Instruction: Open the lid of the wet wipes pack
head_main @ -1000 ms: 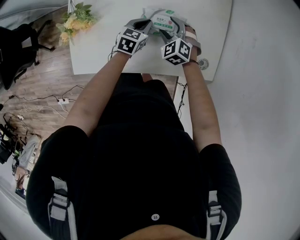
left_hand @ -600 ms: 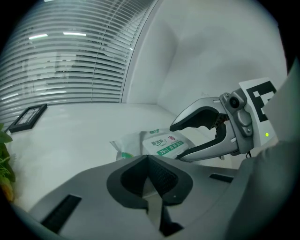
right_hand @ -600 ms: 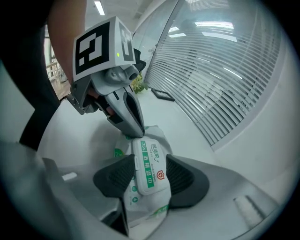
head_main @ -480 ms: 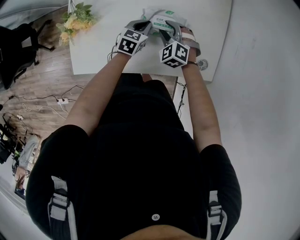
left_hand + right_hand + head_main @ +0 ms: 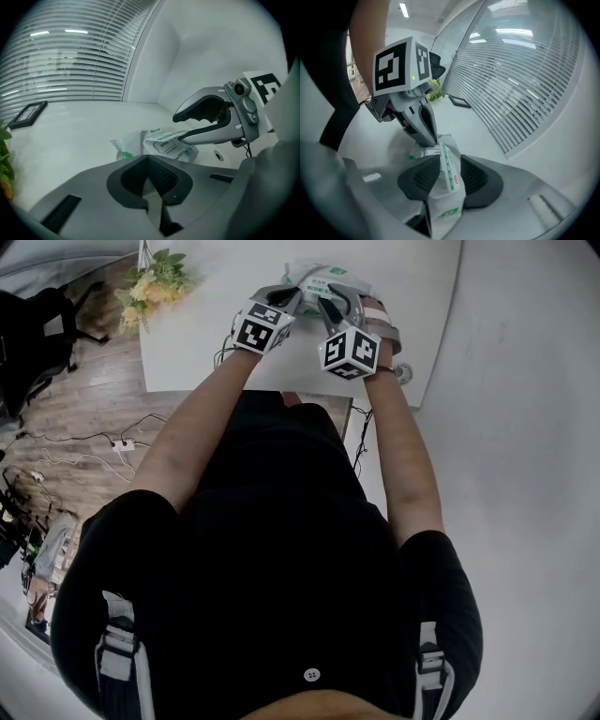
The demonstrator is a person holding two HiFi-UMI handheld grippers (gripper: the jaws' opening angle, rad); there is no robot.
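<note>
The white and green wet wipes pack lies on the white table, beyond both grippers. My left gripper is shut on the pack's near end, with only a thin white strip showing between its pads. My right gripper reaches over the pack from the right. Its jaws have just been closing. The green-printed lid flap stands between its pads and lies against one of them; a narrow gap remains at the other. The flap's "OPEN" tab shows under the right gripper's lower finger.
A bunch of yellow flowers lies at the table's left end, with a dark picture frame behind it. A round cable hole sits near the table's right front edge. Window blinds run behind the table. Cables cross the wooden floor.
The right gripper's jaws have narrowed around the pack's lid flap, and its marker cube has rolled slightly. The left gripper and the pack have stayed put.
</note>
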